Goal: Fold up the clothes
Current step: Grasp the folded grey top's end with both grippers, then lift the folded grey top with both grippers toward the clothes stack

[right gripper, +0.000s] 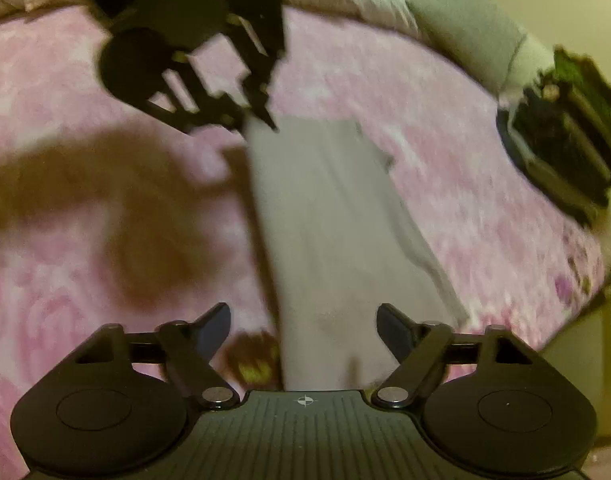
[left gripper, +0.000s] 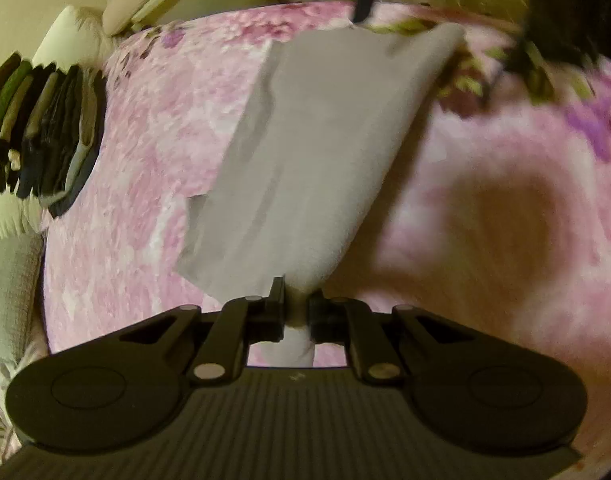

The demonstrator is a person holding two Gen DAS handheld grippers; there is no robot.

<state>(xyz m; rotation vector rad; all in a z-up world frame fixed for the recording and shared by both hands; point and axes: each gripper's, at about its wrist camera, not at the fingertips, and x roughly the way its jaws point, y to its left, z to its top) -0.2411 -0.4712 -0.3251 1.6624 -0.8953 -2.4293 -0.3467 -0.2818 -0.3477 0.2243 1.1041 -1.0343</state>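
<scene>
A pale grey garment (left gripper: 305, 140) hangs stretched as a long folded strip above the pink floral bed cover (left gripper: 145, 160). My left gripper (left gripper: 297, 292) is shut on one bunched end of it. In the right wrist view, that same left gripper (right gripper: 265, 114) pinches the far end of the garment (right gripper: 325, 208). My right gripper (right gripper: 303, 320) is open, and the near end of the garment lies between its spread fingers without being clamped. A dark blurred shape at the garment's far corner in the left wrist view is the right gripper (left gripper: 565, 12).
A stack of folded dark and green clothes (left gripper: 45, 128) (right gripper: 565, 132) sits at the edge of the bed. Pale pillows (right gripper: 465, 28) and a grey knitted blanket (left gripper: 9, 292) lie around the bed's border. The pink cover (right gripper: 445, 140) spreads wide on both sides of the garment.
</scene>
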